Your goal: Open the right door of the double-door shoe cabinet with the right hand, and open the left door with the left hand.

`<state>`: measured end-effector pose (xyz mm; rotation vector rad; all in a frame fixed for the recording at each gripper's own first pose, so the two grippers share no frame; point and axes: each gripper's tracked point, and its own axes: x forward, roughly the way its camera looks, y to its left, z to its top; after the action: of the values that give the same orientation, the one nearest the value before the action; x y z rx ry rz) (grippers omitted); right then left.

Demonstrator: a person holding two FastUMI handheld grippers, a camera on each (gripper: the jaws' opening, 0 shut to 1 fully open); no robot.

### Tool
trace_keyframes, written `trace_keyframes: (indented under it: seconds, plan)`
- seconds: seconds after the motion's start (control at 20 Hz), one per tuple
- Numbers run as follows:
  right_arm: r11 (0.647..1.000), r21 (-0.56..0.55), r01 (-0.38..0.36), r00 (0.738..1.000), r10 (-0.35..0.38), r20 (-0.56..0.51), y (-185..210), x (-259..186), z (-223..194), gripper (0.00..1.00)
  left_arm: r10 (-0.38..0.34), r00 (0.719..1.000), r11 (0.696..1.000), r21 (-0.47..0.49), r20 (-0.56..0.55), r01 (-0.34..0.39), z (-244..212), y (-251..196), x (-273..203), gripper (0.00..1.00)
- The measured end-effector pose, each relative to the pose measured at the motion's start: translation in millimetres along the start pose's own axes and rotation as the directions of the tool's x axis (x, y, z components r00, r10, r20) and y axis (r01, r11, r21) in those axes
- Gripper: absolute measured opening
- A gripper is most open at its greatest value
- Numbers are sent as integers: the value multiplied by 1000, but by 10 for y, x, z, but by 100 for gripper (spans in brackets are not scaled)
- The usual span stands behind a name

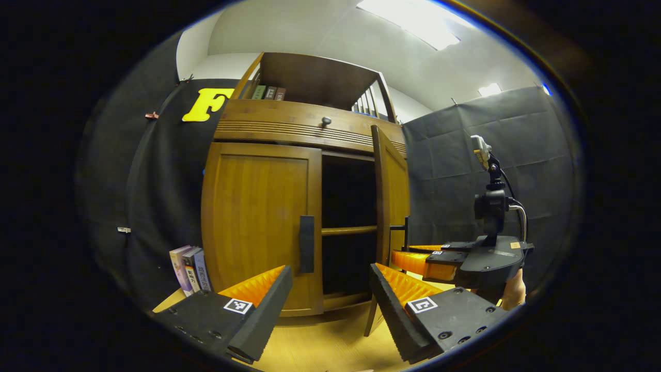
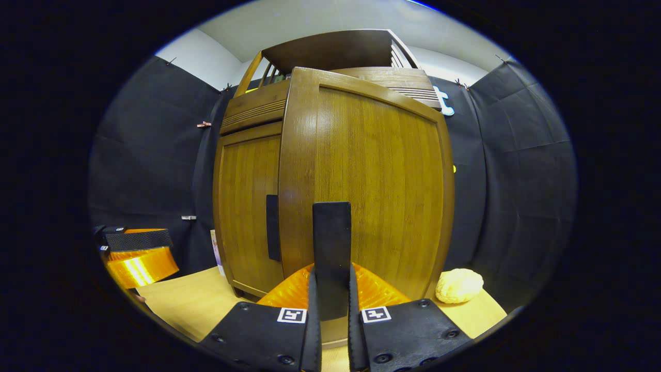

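The wooden shoe cabinet's left door [image 1: 255,227] is closed, and its dark vertical handle [image 1: 307,244] is in front of my left gripper [image 1: 329,269], which is open and holds nothing. The right door [image 1: 392,201] stands swung out, showing dark shelves inside. In the right gripper view, the right door [image 2: 372,186] is close in front, and my right gripper [image 2: 331,276] is shut on its dark handle [image 2: 331,237]. The left door [image 2: 242,206] and its handle [image 2: 272,227] lie behind it. The right gripper [image 1: 413,257] meets the open door's edge, and the left gripper [image 2: 137,253] hangs at the far left.
Three books [image 1: 188,268] stand beside the cabinet's left side. A pale round lump [image 2: 458,285] lies on the wooden surface [image 1: 320,341] to the right of the cabinet. A drawer knob [image 1: 326,121] and a shelf of books [image 1: 268,93] sit above the doors.
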<state>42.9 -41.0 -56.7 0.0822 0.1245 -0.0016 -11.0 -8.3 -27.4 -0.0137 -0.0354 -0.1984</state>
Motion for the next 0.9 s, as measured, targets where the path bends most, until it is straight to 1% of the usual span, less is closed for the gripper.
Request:
trace_keyframes:
  seconds: [0.15, 0.25, 0.35, 0.4, 0.45, 0.55, 0.6, 0.65, 0.75, 0.8, 0.9]
  plan:
    - [1000, 25, -1, 1000, 1, 5, -82, -136, 23, 24, -53, 999, 999, -8, 4, 53, -26, -200, 65, 93]
    - [999, 42, -3, 1000, 3, 6, -149, -184, 49, 24, -69, 998, 997, -15, 2, 69, -57, -270, 113, 93]
    - [999, 50, 1, 1000, -1, 10, -211, -233, 64, 24, -68, 998, 998, -16, -2, 68, -92, -281, 183, 92]
    - [999, 48, 3, 1000, -4, 15, -234, -287, 70, 19, -65, 998, 998, -18, -4, 65, -108, -285, 207, 92]
    - [999, 44, 9, 1000, -10, 19, -262, -333, 76, 24, -65, 998, 998, -23, -7, 64, -135, -298, 242, 92]
    - [999, 27, 29, 999, -30, 24, -333, -460, 61, 24, -64, 998, 997, -35, -17, 63, -184, -318, 305, 92]
    - [999, 16, 42, 999, -42, 23, -375, -509, 46, 19, -62, 998, 997, -41, -23, 61, -209, -321, 326, 92]
    - [998, 8, 56, 998, -56, 24, -423, -553, 56, 24, -59, 998, 997, -47, -28, 58, -230, -328, 348, 92]
    - [997, -2, 74, 997, -74, 22, -497, -616, 64, 24, -56, 998, 997, -51, -35, 54, -257, -346, 369, 93]
    - [997, -3, 79, 997, -79, 23, -536, -645, 71, 19, -50, 998, 998, -46, -38, 48, -261, -347, 380, 93]
    - [996, -3, 94, 995, -94, 23, -635, -722, 77, 19, -33, 999, 999, -27, -41, 32, -272, -358, 411, 93]
